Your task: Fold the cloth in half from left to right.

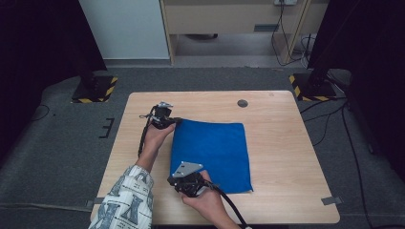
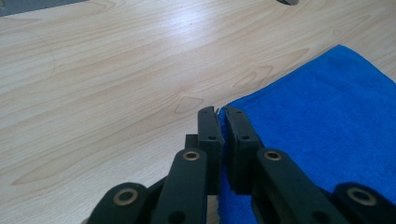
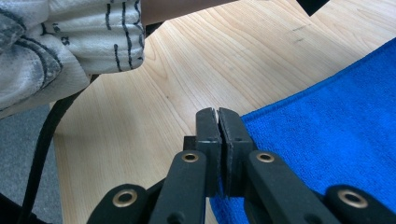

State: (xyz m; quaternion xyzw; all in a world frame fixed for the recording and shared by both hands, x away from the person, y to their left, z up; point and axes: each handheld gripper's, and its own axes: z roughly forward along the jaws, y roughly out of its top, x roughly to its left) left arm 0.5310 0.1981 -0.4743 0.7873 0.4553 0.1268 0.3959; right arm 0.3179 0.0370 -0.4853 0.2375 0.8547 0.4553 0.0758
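High view: blue cloth (image 1: 212,155) flat mid-table (image 1: 282,152), left gripper (image 1: 165,116) at far-left corner, right gripper (image 1: 188,179) at near-left corner.
Left gripper view: fingers (image 2: 209,128) clamped on cloth (image 2: 322,126) corner.
Right gripper view: fingers (image 3: 208,128) clamped on cloth (image 3: 327,126) edge.

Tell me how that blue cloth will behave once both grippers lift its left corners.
The blue cloth looks thin and soft, so it will likely sag and hang floppy. Its fuzzy pile suggests it won't slip from the shut left gripper or right gripper. Probably light.
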